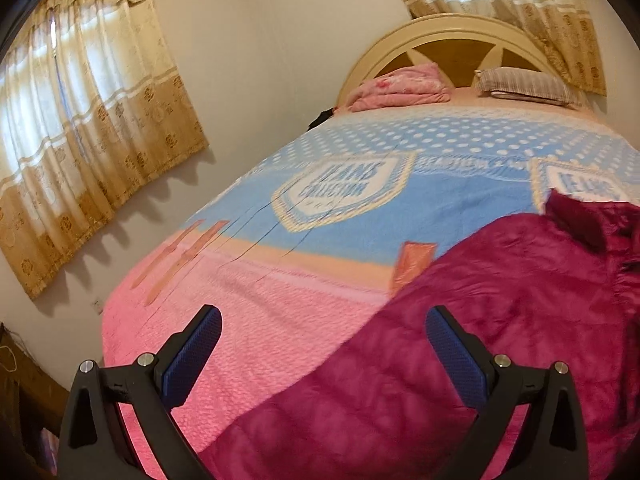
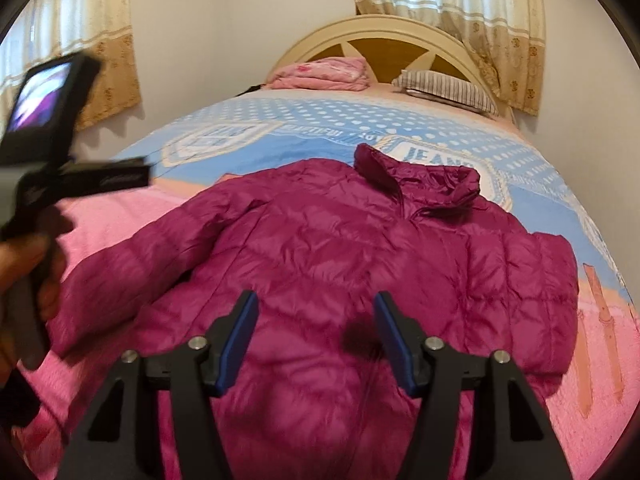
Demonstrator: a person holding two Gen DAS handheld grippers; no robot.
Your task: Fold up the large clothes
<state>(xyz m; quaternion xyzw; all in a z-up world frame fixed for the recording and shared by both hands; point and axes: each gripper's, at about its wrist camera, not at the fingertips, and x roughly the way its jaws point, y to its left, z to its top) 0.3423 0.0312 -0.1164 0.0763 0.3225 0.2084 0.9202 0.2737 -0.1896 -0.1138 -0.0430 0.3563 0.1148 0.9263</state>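
At the far left of the right wrist view, the left gripper (image 2: 132,174) is hanging blurred beside the near left sleeve (image 2: 132,240); in its own view the left gripper (image 1: 322,344) is holding its fingers (image 1: 192,356) spread wide and released, gripping nothing, above the jacket's left edge. The magenta jacket (image 2: 320,248) is lying spread on the bed (image 2: 112,216), front up, on the pink and blue bedspread. Its long axis is running near to far, with the hem toward the grippers and the collar (image 2: 416,180) pointing toward the far headboard (image 2: 380,36), sleeves lying out to left and right. The right gripper (image 2: 316,344) is hovering over the lower middle, fingers apart and empty. The puffy, slick fabric is likely to slide or spring back, so a shallow pinch could be dropping a layer mid-fold; dragging could be bunching the bedspread beneath. At the far right, the right sleeve (image 2: 548,280) is lying bent near the bed's edge.
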